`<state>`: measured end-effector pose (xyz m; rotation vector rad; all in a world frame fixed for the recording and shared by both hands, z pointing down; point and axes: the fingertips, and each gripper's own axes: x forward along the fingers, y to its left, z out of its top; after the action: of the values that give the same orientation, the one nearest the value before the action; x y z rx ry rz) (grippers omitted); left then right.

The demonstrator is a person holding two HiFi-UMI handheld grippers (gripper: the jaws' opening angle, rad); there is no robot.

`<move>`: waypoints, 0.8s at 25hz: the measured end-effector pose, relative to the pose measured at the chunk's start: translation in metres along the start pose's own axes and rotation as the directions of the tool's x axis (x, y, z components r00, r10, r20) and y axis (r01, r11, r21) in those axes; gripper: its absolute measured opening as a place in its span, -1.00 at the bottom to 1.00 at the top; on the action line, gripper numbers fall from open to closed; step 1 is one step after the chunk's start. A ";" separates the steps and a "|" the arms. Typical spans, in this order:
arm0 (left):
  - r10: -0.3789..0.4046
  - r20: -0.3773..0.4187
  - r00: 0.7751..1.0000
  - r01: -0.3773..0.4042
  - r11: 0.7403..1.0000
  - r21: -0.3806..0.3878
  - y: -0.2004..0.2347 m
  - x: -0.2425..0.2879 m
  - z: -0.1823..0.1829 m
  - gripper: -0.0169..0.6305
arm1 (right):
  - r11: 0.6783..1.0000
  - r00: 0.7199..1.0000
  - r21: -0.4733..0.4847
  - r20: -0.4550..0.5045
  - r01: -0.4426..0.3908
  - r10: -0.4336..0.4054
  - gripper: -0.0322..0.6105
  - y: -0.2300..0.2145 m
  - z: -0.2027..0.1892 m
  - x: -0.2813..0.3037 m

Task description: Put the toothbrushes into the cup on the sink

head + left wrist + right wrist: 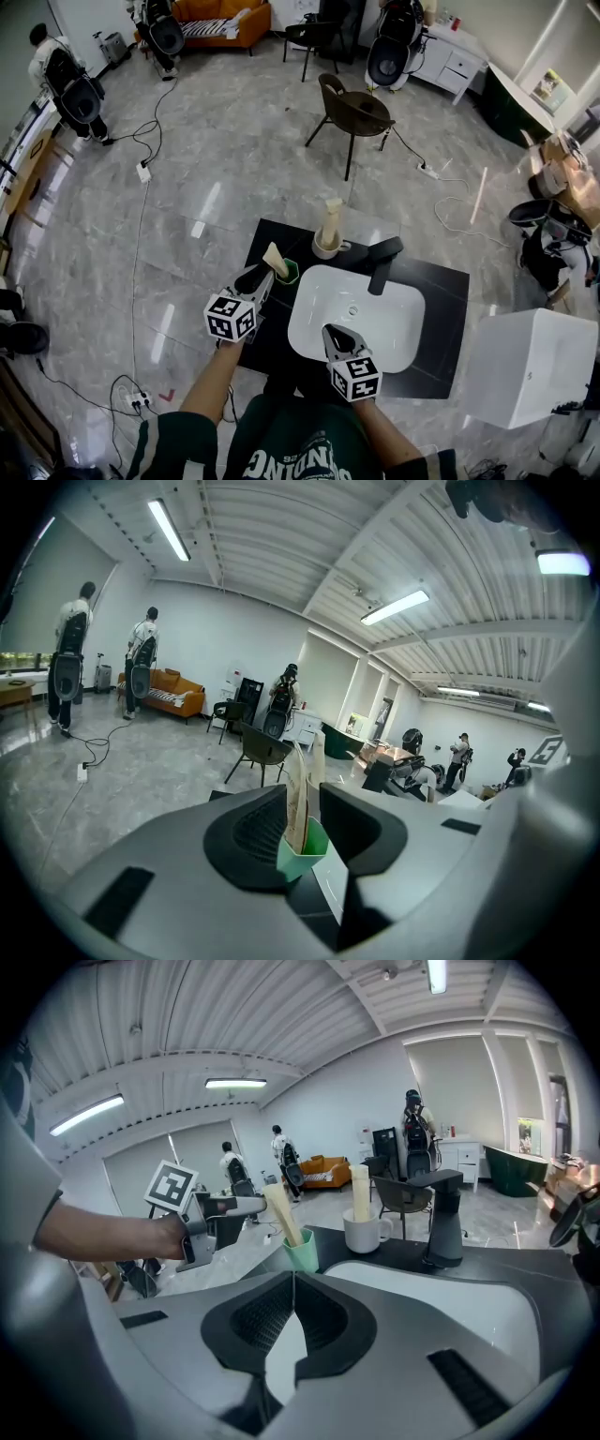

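I see one cream toothbrush [274, 259] leaning tilted in the green cup [290, 273] on the dark counter just left of the white sink [389, 323]; a second toothbrush [332, 220] stands upright in the white mug [325, 248] behind it.

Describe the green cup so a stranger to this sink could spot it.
Find the white basin set in the black counter. On the counter by the basin's far left corner stands the green cup, a pale toothbrush pack leaning out of it. Unlike the white mug beyond it, it is angular and shows no handle.
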<state>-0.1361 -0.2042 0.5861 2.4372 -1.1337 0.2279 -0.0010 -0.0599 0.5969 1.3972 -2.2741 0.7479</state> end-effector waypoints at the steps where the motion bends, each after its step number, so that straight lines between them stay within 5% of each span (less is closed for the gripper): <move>1: -0.002 -0.001 1.000 0.002 1.000 0.006 -0.002 -0.002 -0.002 -0.64 | 1.000 1.000 -0.001 0.005 0.003 -0.003 -0.77 -0.001 0.001 0.000; 8: -0.068 -0.057 0.996 0.070 0.997 0.031 -0.024 -0.012 -0.026 -0.64 | 1.000 1.000 -0.002 0.026 0.009 -0.009 -0.78 0.000 0.006 0.002; 14: -0.150 -0.087 0.985 0.155 0.987 0.050 -0.056 -0.013 -0.037 -0.91 | 1.000 0.998 0.011 0.062 0.026 -0.026 -0.78 -0.007 0.018 -0.009; 20: -0.198 -0.100 0.975 0.211 0.968 0.133 -0.093 -0.005 -0.034 -0.92 | 0.997 0.993 0.023 0.095 0.067 -0.069 -0.78 -0.027 0.026 -0.022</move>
<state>-0.0677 -0.1328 0.5852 2.6204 -0.8474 0.3564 0.0321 -0.0703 0.5710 1.5422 -2.2830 0.6976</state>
